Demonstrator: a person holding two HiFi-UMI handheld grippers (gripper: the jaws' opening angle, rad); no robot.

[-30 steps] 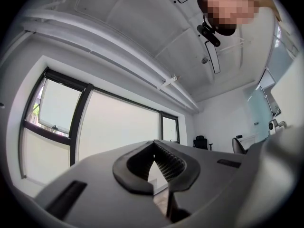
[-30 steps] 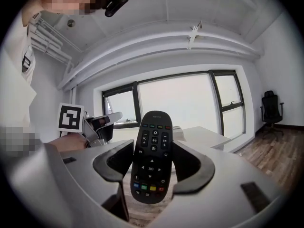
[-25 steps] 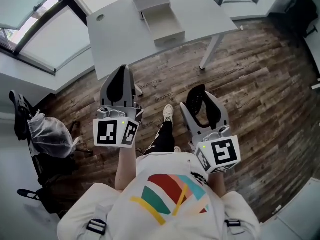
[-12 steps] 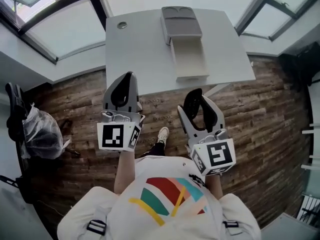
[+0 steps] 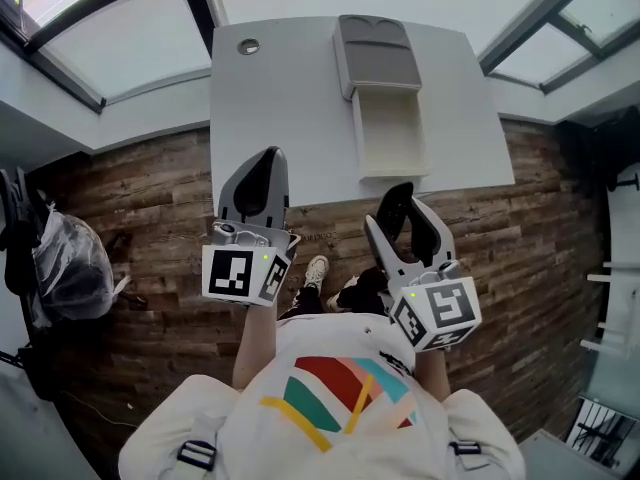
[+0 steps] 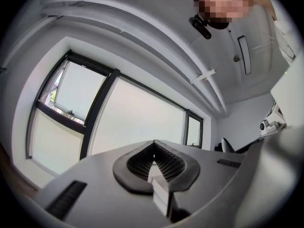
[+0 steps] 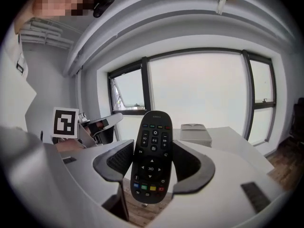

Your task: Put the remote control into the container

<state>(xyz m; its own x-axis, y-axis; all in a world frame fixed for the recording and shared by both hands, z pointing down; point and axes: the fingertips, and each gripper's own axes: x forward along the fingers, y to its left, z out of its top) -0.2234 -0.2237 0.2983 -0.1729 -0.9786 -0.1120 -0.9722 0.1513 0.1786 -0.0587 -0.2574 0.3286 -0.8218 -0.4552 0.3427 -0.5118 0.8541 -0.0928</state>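
The remote is black with blue, green, yellow and red buttons. The container is grey and cream on a white table; the floor is brown planks. The left gripper and right gripper are grey with black-and-white square markers.

The head camera looks steeply down from above the person onto the bench just ahead. The left tool camera, close over its own jaws, tilts up at a window and the ceiling. The right tool camera faces across the bench from its near side. It shares the bench and the container with the head view.
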